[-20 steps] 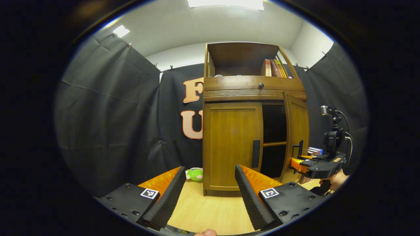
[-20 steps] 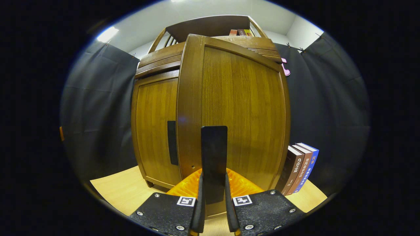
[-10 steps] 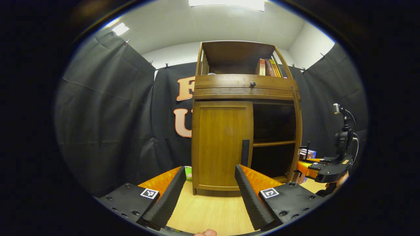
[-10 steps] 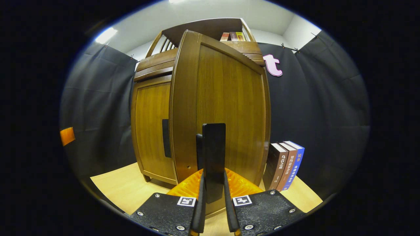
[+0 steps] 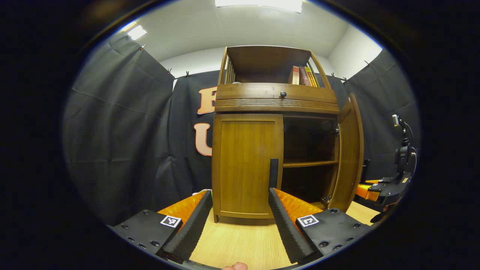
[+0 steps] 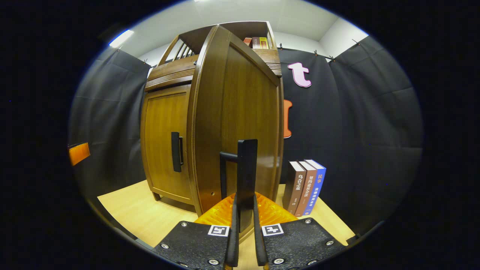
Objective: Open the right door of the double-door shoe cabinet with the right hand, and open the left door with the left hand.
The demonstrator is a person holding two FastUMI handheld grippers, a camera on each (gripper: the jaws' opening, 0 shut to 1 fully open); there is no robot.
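Brown wooden double-door shoe cabinet (image 5: 262, 97) standing on light wood tabletop (image 5: 240, 243), books on its top shelf. Right wooden door (image 6: 240, 123) swung wide open, dark interior with one shelf exposed in left gripper view. Right hand-held gripper (image 6: 244, 240) clamped tight on that door's black vertical bar handle (image 6: 245, 176), both fingers pressing it. Left wooden door (image 5: 245, 165) closed flat, its black vertical handle (image 5: 273, 173) untouched. Left hand-held gripper (image 5: 240, 221) spread wide open, holding nothing, in front of closed door, apart from handle. Three upright books (image 6: 304, 187) on tabletop just beside cabinet's right side.
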